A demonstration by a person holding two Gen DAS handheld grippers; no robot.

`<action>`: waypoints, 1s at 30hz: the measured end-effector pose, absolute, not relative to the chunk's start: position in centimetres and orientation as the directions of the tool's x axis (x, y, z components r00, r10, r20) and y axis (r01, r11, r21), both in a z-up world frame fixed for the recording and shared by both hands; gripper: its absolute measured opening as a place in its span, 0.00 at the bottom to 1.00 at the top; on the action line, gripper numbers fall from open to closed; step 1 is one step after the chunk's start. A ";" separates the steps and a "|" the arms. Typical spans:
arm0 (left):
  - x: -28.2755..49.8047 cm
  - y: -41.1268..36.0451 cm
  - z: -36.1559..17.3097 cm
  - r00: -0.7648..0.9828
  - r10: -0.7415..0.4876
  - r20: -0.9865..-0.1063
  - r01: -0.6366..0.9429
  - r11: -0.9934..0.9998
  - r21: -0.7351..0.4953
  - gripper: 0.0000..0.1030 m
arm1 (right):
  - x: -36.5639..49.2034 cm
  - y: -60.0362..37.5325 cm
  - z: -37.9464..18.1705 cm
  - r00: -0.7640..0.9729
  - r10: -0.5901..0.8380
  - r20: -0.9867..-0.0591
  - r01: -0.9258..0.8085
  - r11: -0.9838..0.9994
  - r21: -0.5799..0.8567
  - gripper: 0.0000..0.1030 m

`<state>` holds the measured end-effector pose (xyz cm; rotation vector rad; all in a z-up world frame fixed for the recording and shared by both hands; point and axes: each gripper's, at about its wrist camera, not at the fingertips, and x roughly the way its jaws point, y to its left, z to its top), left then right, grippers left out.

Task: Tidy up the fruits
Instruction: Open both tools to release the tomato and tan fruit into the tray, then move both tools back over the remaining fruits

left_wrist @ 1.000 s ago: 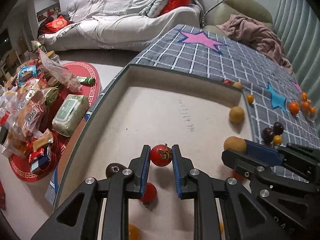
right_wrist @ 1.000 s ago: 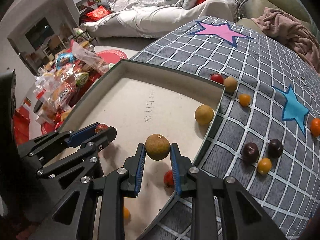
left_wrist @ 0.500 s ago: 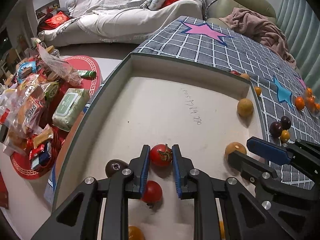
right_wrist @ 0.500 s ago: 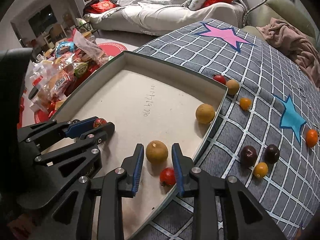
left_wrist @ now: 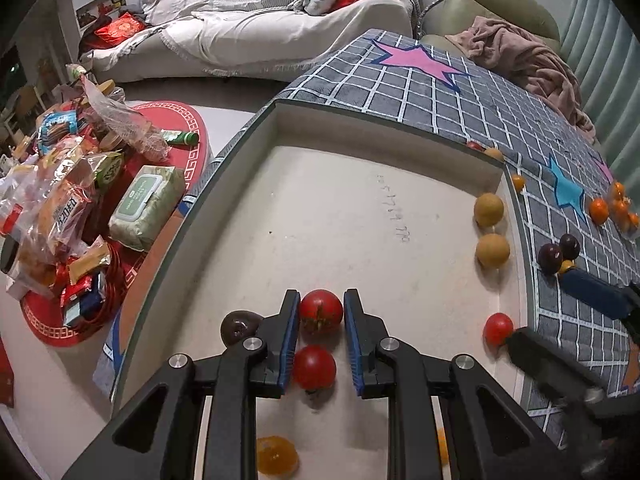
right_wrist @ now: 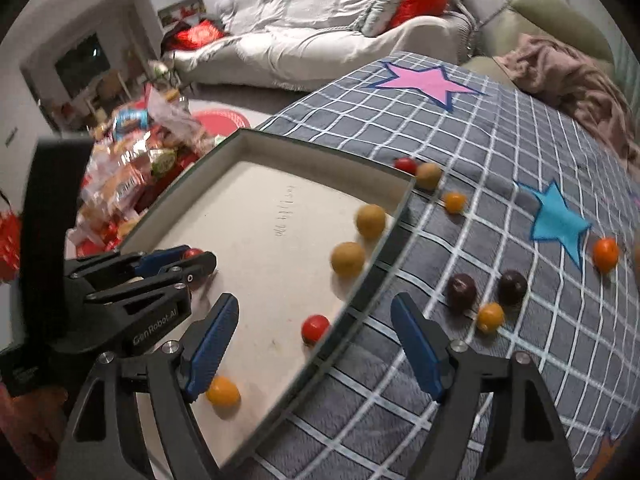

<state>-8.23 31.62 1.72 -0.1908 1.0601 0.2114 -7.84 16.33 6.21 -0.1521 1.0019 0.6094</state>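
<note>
Fruits are gathered into a shallow beige cardboard tray with a dark green rim (left_wrist: 256, 120), which rests on a grey checked blanket with coloured stars (left_wrist: 460, 96).

1. A round red tomato with a green calyx (left_wrist: 321, 311) is clasped between the blue pads of the left gripper (left_wrist: 321, 314). It is held low, at or just above the tray floor; contact with the floor cannot be confirmed. The position is judged to be a set-down point beside like fruit: a second red tomato (left_wrist: 314, 368) lies just at 6 o'clock of it, and a dark brown round fruit (left_wrist: 239, 326) lies near at 9 o'clock.

2. The right gripper (right_wrist: 314, 344) is spread wide and carries nothing; its fingers straddle the tray's right rim. Two tan round fruits (right_wrist: 348, 259) lie together near that rim inside the tray, which suggests grouping by kind. A small red tomato (right_wrist: 315, 328) sits near the rim at 6 o'clock of them.

3. Outside the tray, two dark purple plums (right_wrist: 462, 288) and a small orange fruit (right_wrist: 490, 317) lie on the blanket at 3 o'clock of the rim. These are judged to be awaiting collection, so the task is only partly complete.
</note>
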 end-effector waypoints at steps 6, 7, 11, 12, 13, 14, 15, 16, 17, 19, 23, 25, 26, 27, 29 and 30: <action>-8.2 30.5 1.7 0.477 0.066 -0.877 -0.230 0.972 -0.051 0.25 | -7.1 11.3 5.6 0.437 0.351 -0.828 -0.453 0.881 0.135 0.79; -8.2 30.3 1.7 0.477 0.068 -0.876 -0.226 0.973 -0.047 0.35 | -6.7 10.2 5.3 0.440 0.337 -0.832 -0.427 0.894 0.136 0.79; -8.5 29.8 2.4 0.527 0.098 -0.844 -0.235 0.971 -0.034 0.79 | -5.5 6.4 4.1 0.434 0.310 -0.846 -0.329 0.929 0.171 0.79; -8.4 29.6 2.6 0.529 0.105 -0.842 -0.228 0.973 -0.022 0.79 | -5.3 5.5 3.9 0.434 0.308 -0.847 -0.311 0.933 0.180 0.79; -8.2 29.6 2.5 0.522 0.108 -0.846 -0.226 0.974 -0.015 0.79 | -5.2 4.9 3.7 0.435 0.303 -0.848 -0.299 0.937 0.182 0.79; -8.1 29.6 2.4 0.515 0.112 -0.850 -0.227 0.974 -0.009 0.79 | -5.1 4.6 3.5 0.438 0.301 -0.847 -0.291 0.939 0.183 0.79; -8.0 29.6 2.3 0.510 0.115 -0.852 -0.229 0.973 -0.006 0.79 | -5.1 4.1 3.5 0.440 0.301 -0.846 -0.284 0.941 0.186 0.79; -7.9 29.6 2.2 0.507 0.118 -0.854 -0.230 0.973 -0.002 0.79 | -4.9 3.6 3.4 0.444 0.300 -0.844 -0.275 0.942 0.191 0.79; -7.9 29.6 2.1 0.503 0.119 -0.856 -0.230 0.973 0.000 0.79 | -4.9 3.2 3.3 0.446 0.298 -0.844 -0.270 0.944 0.191 0.79; -7.9 29.7 1.9 0.496 0.115 -0.860 -0.231 0.973 -0.004 0.80 | -4.6 2.7 3.0 0.449 0.291 -0.844 -0.260 0.947 0.189 0.79; -8.1 29.5 2.0 0.500 0.128 -0.857 -0.236 0.972 0.007 0.80 | -4.2 1.7 2.6 0.454 0.281 -0.846 -0.241 0.952 0.187 0.79; -8.1 29.1 2.5 0.510 0.131 -0.850 -0.234 0.972 0.009 0.80 | -3.9 1.4 2.4 0.454 0.283 -0.845 -0.234 0.953 0.193 0.79; -8.1 28.7 2.8 0.517 0.127 -0.847 -0.229 0.973 0.006 0.80 | -3.7 1.4 2.4 0.459 0.283 -0.842 -0.232 0.953 0.194 0.79; -8.1 28.2 3.2 0.527 0.124 -0.841 -0.220 0.975 0.006 0.80 | -3.5 1.3 2.4 0.461 0.283 -0.841 -0.230 0.953 0.195 0.79; -8.0 26.9 4.0 0.547 0.113 -0.829 -0.192 0.981 0.008 0.80 | -3.1 1.3 2.6 0.468 0.290 -0.835 -0.226 0.952 0.204 0.79; -8.0 26.0 4.5 0.560 0.103 -0.822 -0.169 0.986 0.009 0.80 | -2.8 1.2 2.6 0.470 0.295 -0.832 -0.225 0.951 0.210 0.79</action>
